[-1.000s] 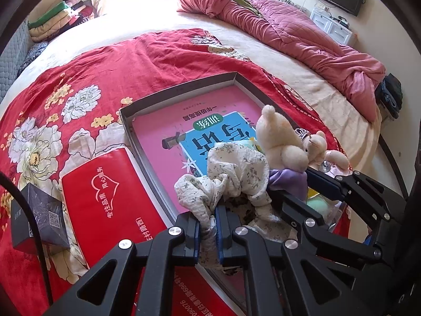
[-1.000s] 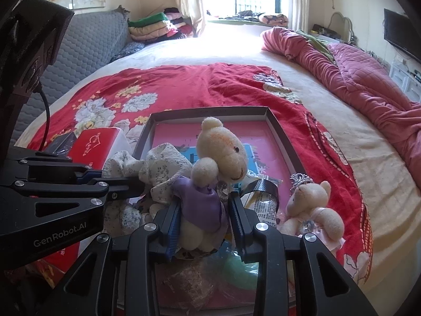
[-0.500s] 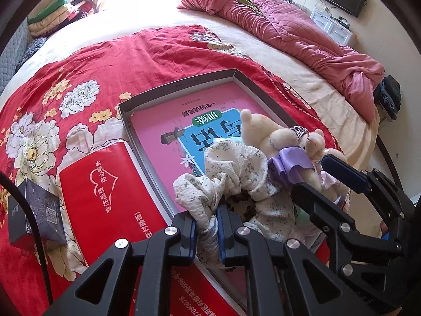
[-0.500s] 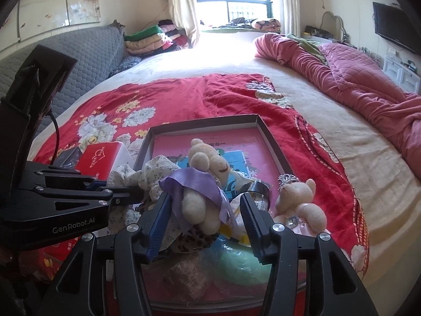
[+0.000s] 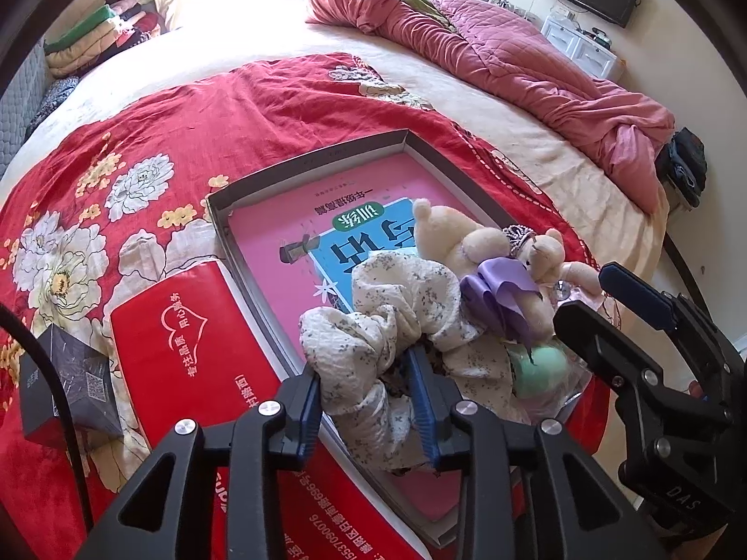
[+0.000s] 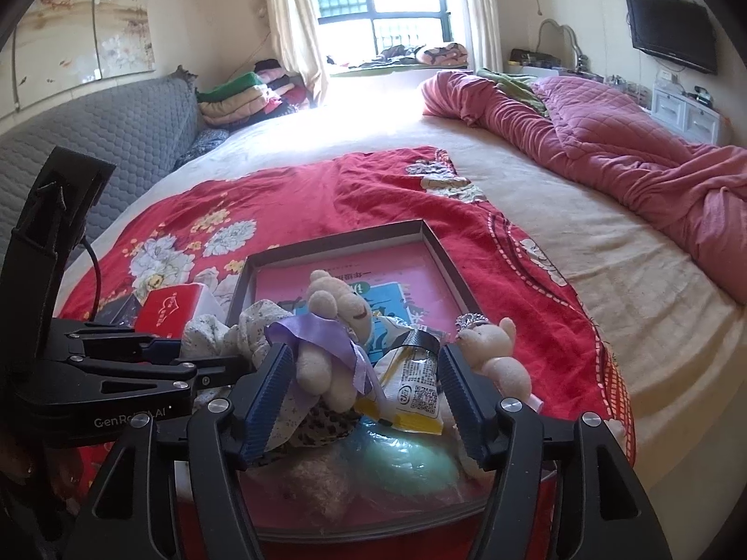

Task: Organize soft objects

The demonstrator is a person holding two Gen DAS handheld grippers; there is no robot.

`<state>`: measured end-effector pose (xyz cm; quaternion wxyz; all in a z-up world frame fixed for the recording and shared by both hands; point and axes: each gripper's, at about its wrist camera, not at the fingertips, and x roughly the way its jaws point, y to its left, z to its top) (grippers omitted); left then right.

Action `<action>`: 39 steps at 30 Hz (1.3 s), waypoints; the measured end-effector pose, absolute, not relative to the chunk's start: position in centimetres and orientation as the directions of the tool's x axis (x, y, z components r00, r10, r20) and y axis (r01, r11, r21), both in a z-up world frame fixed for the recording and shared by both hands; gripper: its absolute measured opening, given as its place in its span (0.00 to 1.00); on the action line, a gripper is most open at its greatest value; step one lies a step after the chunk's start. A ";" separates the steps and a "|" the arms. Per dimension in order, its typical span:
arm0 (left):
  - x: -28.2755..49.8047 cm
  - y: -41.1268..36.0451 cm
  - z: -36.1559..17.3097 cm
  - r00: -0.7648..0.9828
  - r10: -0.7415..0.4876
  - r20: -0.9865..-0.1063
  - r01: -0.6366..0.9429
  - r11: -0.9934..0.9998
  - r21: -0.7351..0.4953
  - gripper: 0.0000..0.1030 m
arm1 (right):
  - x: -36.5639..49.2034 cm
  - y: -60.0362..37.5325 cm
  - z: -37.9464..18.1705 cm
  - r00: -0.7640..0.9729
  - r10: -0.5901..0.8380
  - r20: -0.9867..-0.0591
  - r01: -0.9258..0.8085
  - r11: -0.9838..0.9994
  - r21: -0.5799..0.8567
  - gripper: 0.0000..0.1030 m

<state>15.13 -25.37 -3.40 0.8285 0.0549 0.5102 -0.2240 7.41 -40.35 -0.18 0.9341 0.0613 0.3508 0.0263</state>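
- My left hand-held gripper (image 5: 369,401) has just been opening, floral scrunchie (image 5: 392,312) between its jaws, unpinched.
- My right hand-held gripper (image 6: 366,392) has just spread, teddy (image 6: 334,340) lying loose in the tray (image 6: 448,256).
- I'd lift straight clear.

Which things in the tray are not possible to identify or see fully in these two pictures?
- Left wrist view: the near end of the floral scrunchie is hidden behind the left claw.
- Right wrist view: a pale pink lump under clear plastic is too blurred to name.
- Both views: the green round thing is partly covered by the snack packet and the bear with purple ribbon.
- Right wrist view: the tray front rim is cut by the right claw.
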 end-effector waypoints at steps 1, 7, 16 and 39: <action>15.1 -25.4 -3.3 0.383 -0.314 -0.869 0.428 0.893 -0.135 0.38 | 7.3 -40.4 -0.2 0.753 0.091 -0.651 -0.002 0.991 0.137 0.66; 14.6 -25.2 -2.8 0.395 -0.312 -0.864 0.434 0.892 -0.124 0.46 | 6.8 -40.7 0.0 0.751 0.060 -0.658 0.038 0.990 0.134 0.69; 13.3 -24.6 -1.4 0.432 -0.304 -0.849 0.441 0.892 -0.095 0.63 | 5.6 -40.7 1.0 0.761 0.025 -0.648 0.087 0.986 0.141 0.71; 8.2 -17.4 3.1 0.530 -0.301 -0.793 0.389 0.917 -0.089 0.77 | -0.5 -35.9 6.6 0.819 -0.039 -0.572 0.212 0.947 0.240 0.76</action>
